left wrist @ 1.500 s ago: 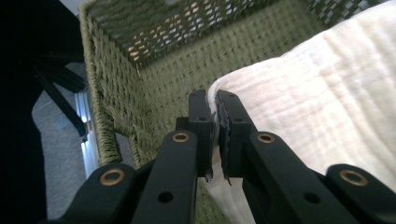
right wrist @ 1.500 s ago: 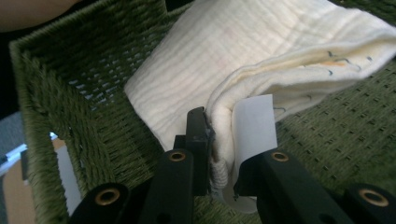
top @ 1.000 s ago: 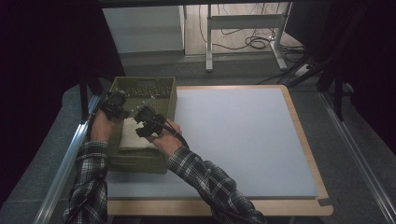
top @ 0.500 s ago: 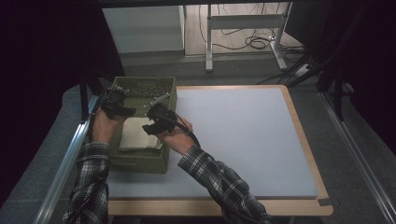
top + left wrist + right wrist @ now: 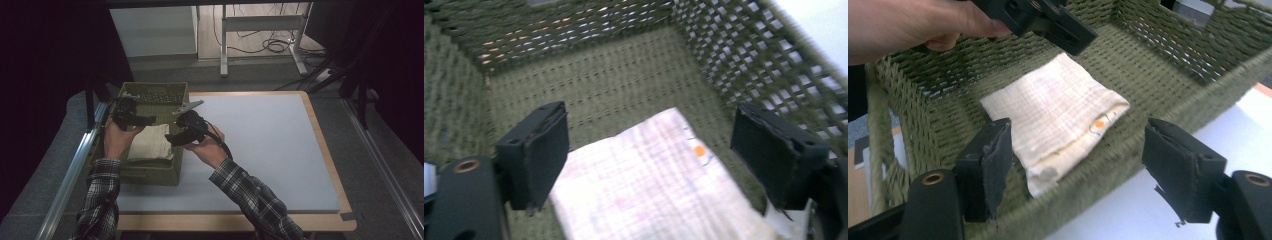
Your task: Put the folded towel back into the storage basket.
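At the left of the table (image 5: 260, 150), a green woven basket (image 5: 150, 175) is set on the pale mat, and a folded cream cloth (image 5: 150, 142) is laid flat on its floor, toward the near end. The left gripper (image 5: 145, 119) is held over the basket's left side, its jaws spread wide with nothing between them; in the left gripper view the cloth (image 5: 659, 185) is seen below and between the two pads, not touched. A small orange mark (image 5: 698, 150) is carried near one folded edge.

Just right of that, the right gripper (image 5: 172, 138) is held at the basket's right wall, above the rim. Its jaws are also spread wide and empty; in the right gripper view the cloth (image 5: 1058, 120) lies beyond the near wall (image 5: 1128, 160), with its thick folded corner turned toward the jaws.

The step in hand is judged to be the taking of the cloth. It would be done best if one pad were slid under the loose layered edge and the other brought down on top, so that all layers are caught together. The wall should be cleared before the jaws are lowered, and the weave of the floor should not be snagged. The lift is best made straight up, so the fold is kept.
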### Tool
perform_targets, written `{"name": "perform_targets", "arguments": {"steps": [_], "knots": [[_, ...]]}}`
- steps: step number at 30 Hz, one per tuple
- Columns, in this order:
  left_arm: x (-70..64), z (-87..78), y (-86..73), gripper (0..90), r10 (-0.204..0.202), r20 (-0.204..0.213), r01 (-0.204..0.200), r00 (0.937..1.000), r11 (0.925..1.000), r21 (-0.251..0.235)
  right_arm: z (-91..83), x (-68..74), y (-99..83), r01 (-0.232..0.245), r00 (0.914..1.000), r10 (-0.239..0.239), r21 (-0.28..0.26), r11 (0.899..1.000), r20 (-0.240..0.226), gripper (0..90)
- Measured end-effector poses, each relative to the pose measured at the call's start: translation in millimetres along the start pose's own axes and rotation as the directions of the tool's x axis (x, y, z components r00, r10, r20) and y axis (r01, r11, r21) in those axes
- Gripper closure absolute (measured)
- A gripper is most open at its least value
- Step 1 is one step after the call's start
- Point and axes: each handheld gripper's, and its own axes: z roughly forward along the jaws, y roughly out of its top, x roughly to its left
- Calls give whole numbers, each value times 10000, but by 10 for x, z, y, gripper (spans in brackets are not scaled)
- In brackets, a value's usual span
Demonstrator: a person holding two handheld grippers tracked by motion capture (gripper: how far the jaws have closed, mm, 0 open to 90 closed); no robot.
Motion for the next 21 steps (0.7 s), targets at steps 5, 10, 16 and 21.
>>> {"name": "perform_targets", "arguments": {"steps": [5, 10, 16, 21], "knots": [[-129, -54, -4, 96, -126, 579, 149, 9982, 9991, -392, -143, -84, -128, 24, 10000, -24, 54, 10000, 51, 246], [-345, -118, -4, 54, 316, 962, -249, 9949, 9973, -694, -285, -183, -279, -13, 10000, 13, -4, 10000, 46, 210], [-619, -164, -17, 30, 560, 1327, -418, 9896, 9933, -1073, -475, -318, -465, -150, 9998, 151, -57, 9999, 109, 169], [-900, -158, -29, 18, 935, 1491, -731, 9844, 9878, -1372, -635, -441, -626, -303, 9991, 304, -34, 9995, 297, 143]]}}
